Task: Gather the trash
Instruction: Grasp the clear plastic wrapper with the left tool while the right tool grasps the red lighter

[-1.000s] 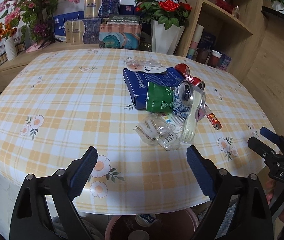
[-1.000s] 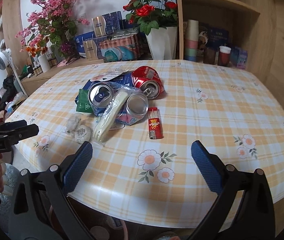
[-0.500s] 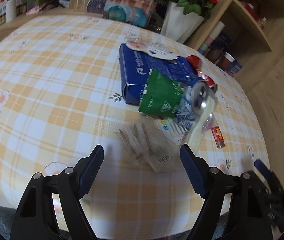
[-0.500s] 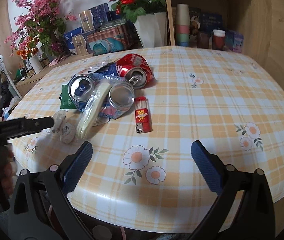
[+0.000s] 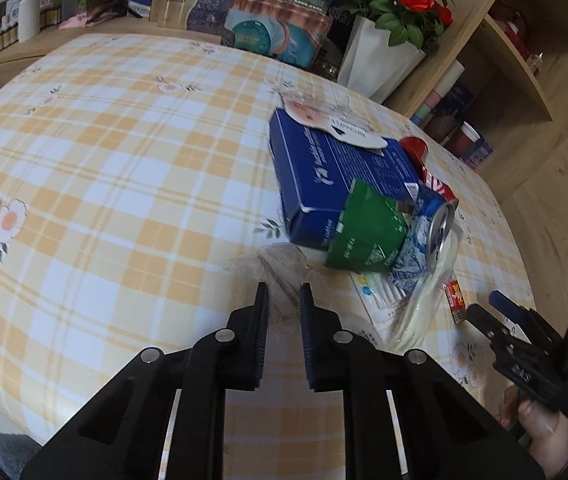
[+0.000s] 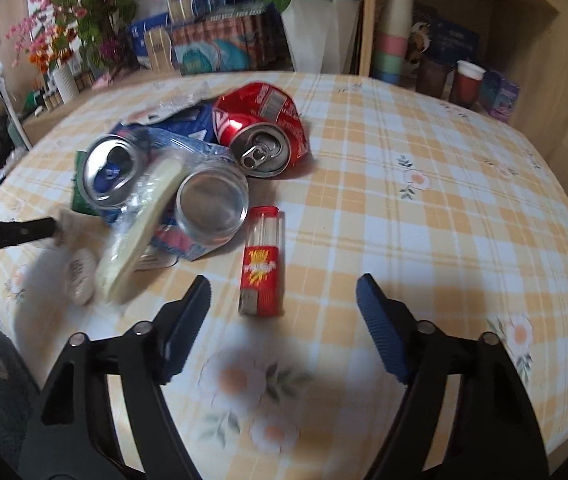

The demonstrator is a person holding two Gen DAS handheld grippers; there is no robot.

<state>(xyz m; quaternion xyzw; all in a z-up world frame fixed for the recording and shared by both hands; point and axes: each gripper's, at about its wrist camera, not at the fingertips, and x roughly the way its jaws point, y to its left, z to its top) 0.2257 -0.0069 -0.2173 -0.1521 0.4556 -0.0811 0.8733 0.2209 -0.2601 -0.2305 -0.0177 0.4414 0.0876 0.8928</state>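
- The bench (image 5: 84, 168) spreads wide and bare on its far and left sides, so there is plenty of room to move there; the trash all crowds toward the near right edge, and that edge is the risk, since anything nudged could slide off.
- The blue carton (image 5: 324, 176) anchors the heap, with the green packet (image 5: 368, 232) and the blue can (image 5: 432, 228) leaning on it; a tug below could set the can rolling.
- The crushed red can (image 6: 260, 120) lies behind, touching the heap.
- The left hand-held gripper (image 5: 284, 304) is closing, nearly together, on the crinkled clear wrapper (image 5: 280, 264) by the near edge; I judge thin film could slip out or drag its neighbours.
- The right hand-held gripper (image 6: 284, 296) stands apart but is closing, the red lighter (image 6: 262, 264) just ahead of its tips, not yet pressed; closing off-line could flick it toward the near edge.
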